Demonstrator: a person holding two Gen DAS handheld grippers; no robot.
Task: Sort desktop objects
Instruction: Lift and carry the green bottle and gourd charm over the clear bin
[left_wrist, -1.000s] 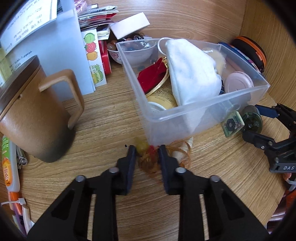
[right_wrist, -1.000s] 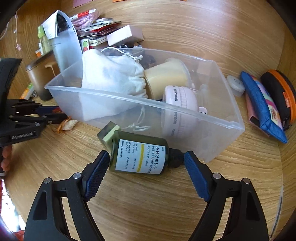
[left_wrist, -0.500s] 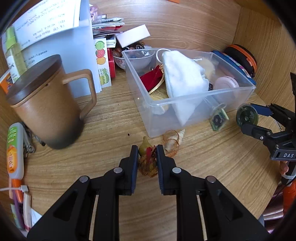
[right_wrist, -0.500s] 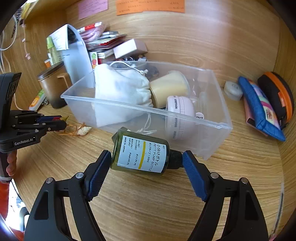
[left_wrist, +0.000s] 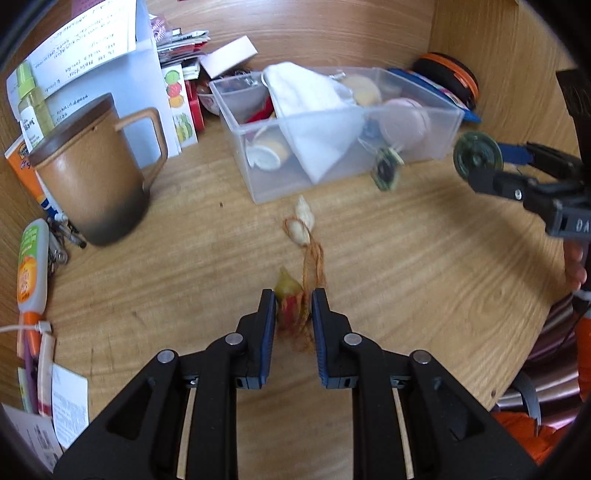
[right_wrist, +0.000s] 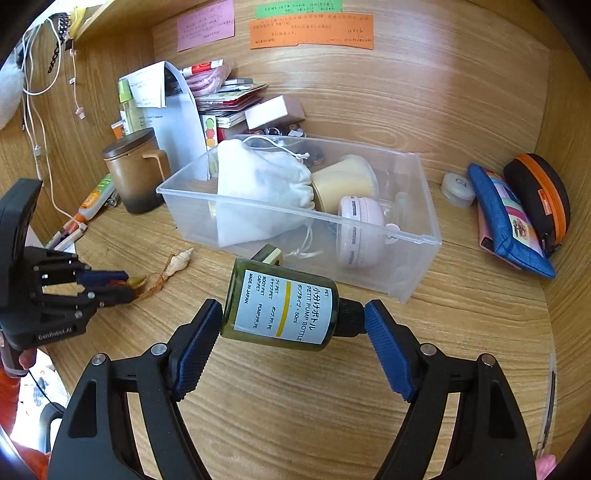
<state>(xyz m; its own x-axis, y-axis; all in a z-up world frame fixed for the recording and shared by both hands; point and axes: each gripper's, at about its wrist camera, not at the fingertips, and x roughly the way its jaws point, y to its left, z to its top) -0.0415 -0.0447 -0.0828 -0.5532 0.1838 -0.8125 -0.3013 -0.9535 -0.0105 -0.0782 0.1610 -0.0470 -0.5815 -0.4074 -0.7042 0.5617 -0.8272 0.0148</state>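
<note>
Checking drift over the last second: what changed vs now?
Left gripper, shut on the shell charm, pulled back from the clear bin, dragging its shells along. Right gripper lifted the green bottle slightly. Both grips unchanged; bin contents and mug stayed.

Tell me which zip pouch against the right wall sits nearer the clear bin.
The blue pouch with the colourful printed side. It lies between the clear bin and the black pouch with the orange zip, which sits farther right.
</note>
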